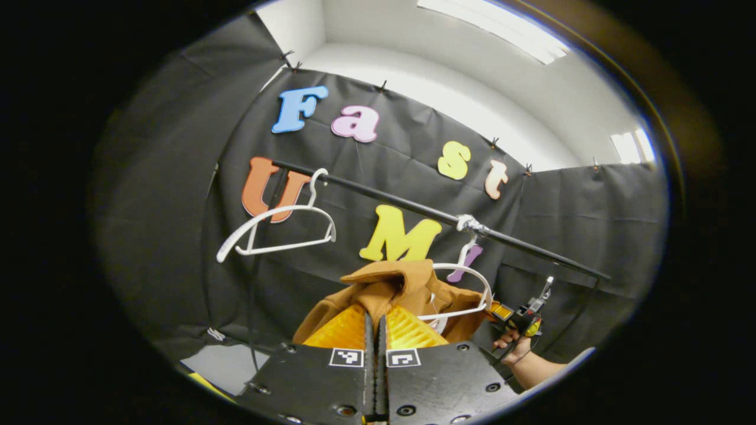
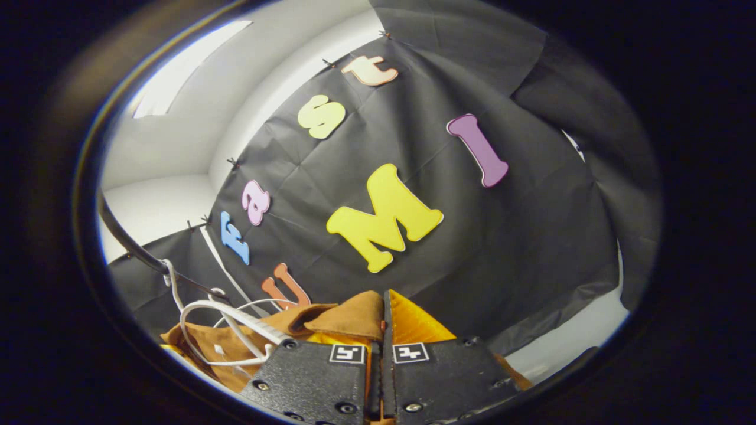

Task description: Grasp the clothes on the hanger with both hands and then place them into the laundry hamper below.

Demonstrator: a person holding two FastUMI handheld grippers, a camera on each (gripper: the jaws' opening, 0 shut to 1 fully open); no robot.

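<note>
1. In the left gripper view, we are looking along the left gripper (image 1: 375, 330), whose two fingers are standing pressed close together with only a thin slit between them.
2. The brown garment (image 1: 387, 289) is bunching up right at those fingertips, and the fabric appears to be pinched between them, though we cannot tell how deep the bite goes.
3. The garment is hanging on a white hanger (image 1: 472, 292), which is hooked over the black rail (image 1: 413, 206) running slantwise across the black cloth wall (image 1: 177, 177).
4. A second, bare white hanger (image 1: 277, 227) is hanging on the rail well apart from the first, toward the rail's upper end.
5. At the garment's far edge we are seeing the right gripper (image 1: 520, 319), with a hand (image 1: 517, 348) wrapping its grip; from here we cannot tell how its jaws are standing.
6. In the right gripper view, we are looking along the right gripper (image 2: 383, 330), whose fingers are sitting nearly closed.
7. A fold of the brown garment (image 2: 348, 319) is lying over and between the fingertips, so the gripper seems to be clamping the cloth.
8. The white hanger (image 2: 230, 327) is showing beside the gripper, its wire looping across the garment, with its hook reaching up to the black rail (image 2: 136, 248).
9. The black cloth wall (image 2: 520, 236) is rising behind the garment.
</note>
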